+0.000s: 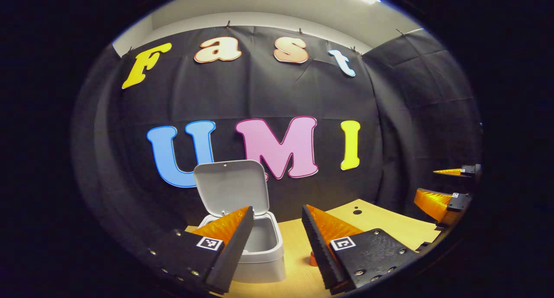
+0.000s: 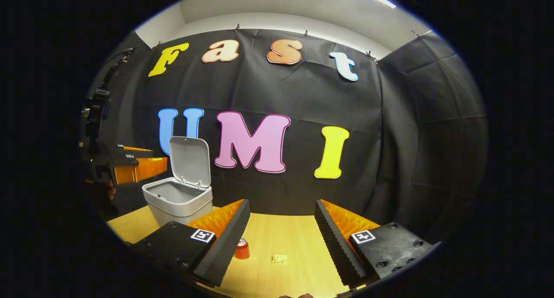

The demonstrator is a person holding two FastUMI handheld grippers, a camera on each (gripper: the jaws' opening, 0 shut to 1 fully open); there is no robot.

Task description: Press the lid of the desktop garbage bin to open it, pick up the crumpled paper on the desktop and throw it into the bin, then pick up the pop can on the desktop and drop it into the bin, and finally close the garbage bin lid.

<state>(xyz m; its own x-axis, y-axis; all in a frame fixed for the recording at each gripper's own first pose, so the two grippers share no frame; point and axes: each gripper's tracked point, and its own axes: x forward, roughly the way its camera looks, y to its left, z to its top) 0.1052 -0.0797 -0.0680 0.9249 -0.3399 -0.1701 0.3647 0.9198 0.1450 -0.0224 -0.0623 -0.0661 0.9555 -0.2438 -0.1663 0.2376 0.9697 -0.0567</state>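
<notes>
The grey desktop bin (image 2: 177, 200) stands at the back left of the wooden table, its lid (image 2: 189, 159) swung up and upright against the wall. A red pop can (image 2: 242, 248) stands in front of the bin, and a small crumpled yellowish paper (image 2: 279, 259) lies just right of it. My right gripper (image 2: 282, 202) hovers open above both, holding nothing. My left gripper (image 1: 277, 208) is open and empty, just above and in front of the bin (image 1: 264, 250); its lid (image 1: 229, 185) rises behind. A sliver of the can (image 1: 313, 259) peeks out beside the right finger.
The wooden table (image 2: 285, 228) ends at the black cloth wall behind the bin. A small dark hole (image 1: 357, 211) marks the tabletop to the right. The right gripper (image 1: 426, 183) shows at the far right edge; the left gripper (image 2: 158, 156) hangs beside the bin lid.
</notes>
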